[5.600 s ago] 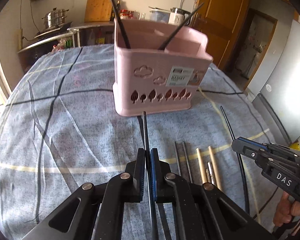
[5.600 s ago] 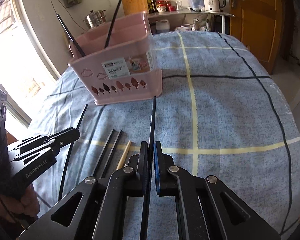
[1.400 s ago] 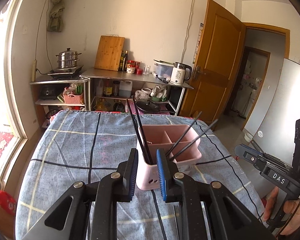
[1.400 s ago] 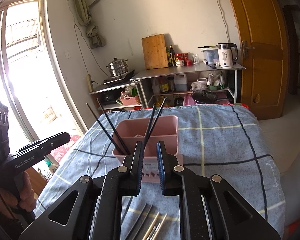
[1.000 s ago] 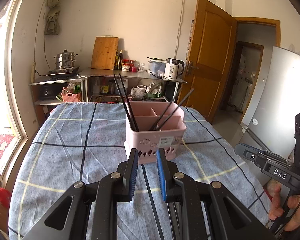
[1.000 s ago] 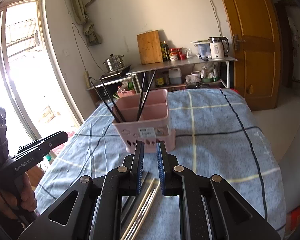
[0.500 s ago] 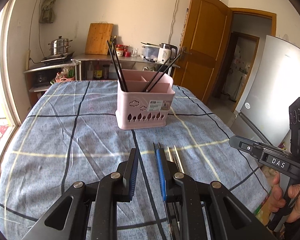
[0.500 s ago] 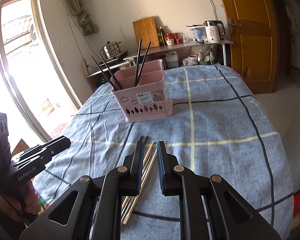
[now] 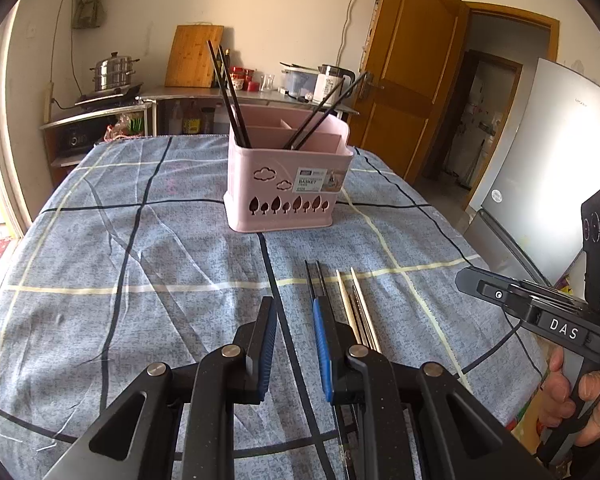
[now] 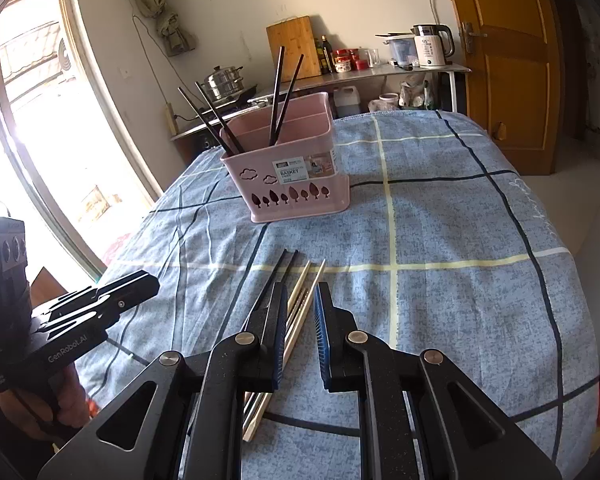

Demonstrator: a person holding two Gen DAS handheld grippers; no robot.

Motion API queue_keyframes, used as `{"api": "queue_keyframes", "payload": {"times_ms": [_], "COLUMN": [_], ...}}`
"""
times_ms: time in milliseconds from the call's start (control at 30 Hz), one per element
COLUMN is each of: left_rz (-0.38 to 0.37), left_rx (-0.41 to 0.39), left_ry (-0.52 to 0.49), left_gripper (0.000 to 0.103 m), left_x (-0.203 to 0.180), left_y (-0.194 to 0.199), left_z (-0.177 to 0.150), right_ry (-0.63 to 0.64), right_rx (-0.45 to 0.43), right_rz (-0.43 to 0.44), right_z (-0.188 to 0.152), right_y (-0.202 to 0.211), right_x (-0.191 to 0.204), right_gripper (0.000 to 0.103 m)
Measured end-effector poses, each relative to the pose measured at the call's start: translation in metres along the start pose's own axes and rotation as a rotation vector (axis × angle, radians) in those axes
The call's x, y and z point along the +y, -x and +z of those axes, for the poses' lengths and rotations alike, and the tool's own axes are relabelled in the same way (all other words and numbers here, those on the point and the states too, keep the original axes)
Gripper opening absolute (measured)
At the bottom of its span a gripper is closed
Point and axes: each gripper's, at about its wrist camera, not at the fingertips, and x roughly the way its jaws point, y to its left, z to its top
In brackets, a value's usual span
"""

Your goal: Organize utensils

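Note:
A pink utensil basket (image 9: pixel 286 184) (image 10: pixel 296 184) stands mid-table and holds two pairs of black chopsticks (image 9: pixel 228 92) (image 10: pixel 284 92). Loose chopsticks lie on the blue checked cloth: a black pair (image 9: pixel 314 280) (image 10: pixel 280 270) and pale wooden and metal ones (image 9: pixel 358 304) (image 10: pixel 304 292). My left gripper (image 9: pixel 294 320) is open and empty, low over the cloth just left of the black pair. My right gripper (image 10: pixel 300 308) is open and empty, over the pale chopsticks. Each gripper shows in the other's view, the right one (image 9: pixel 512 292) and the left one (image 10: pixel 112 292).
The table's edge curves close on both sides. A fridge (image 9: pixel 548 184) stands right of the table, a wooden door (image 10: pixel 508 60) behind, a kitchen shelf with kettle (image 10: pixel 430 46) and pot (image 9: pixel 114 72) at the back, a window (image 10: pixel 40 152) to the left.
Both grippers released their black chopsticks into the basket earlier, then drew back and came down. Since half a second ago they have sunk lower over the loose chopsticks, jaws open.

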Motion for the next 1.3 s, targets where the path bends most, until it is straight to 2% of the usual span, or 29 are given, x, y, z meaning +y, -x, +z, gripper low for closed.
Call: {"api": "queue_keyframes", "payload": {"times_ms": [733, 1000, 1133, 1200, 1300], "left_rz": [-0.033, -0.009, 0.014, 0.048, 0.050], "left_rx": [0.163, 0.200, 0.198, 0.198, 0.204], "left_ry": [-0.022, -0.032, -0.071, -0.100, -0.085], "left_gripper": [0.018, 0.018, 0.018, 0.012, 0.008], "left_x": [-0.008, -0.012, -0.017, -0.021, -0.016], "left_y": [-0.094, -0.114, -0.116, -0.118, -0.117], "left_z": [-0.001, -0.003, -0.004, -0.005, -0.004], "right_ry": [-0.023, -0.032, -0.036, -0.037, -0.037], "right_rx": [0.074, 0.077, 0.080, 0.081, 0.082], "right_rz": [-0.010, -0.010, -0.010, -0.010, -0.009], "right_z": [0.000, 0.000, 0.001, 0.001, 0.001], "right_y": [-0.032, -0.035, -0.037, -0.037, -0.038], "right_x": [-0.010, -0.013, -0.014, -0.014, -0.014], "right_gripper": [0.014, 0.014, 0.014, 0.014, 0.014]}}
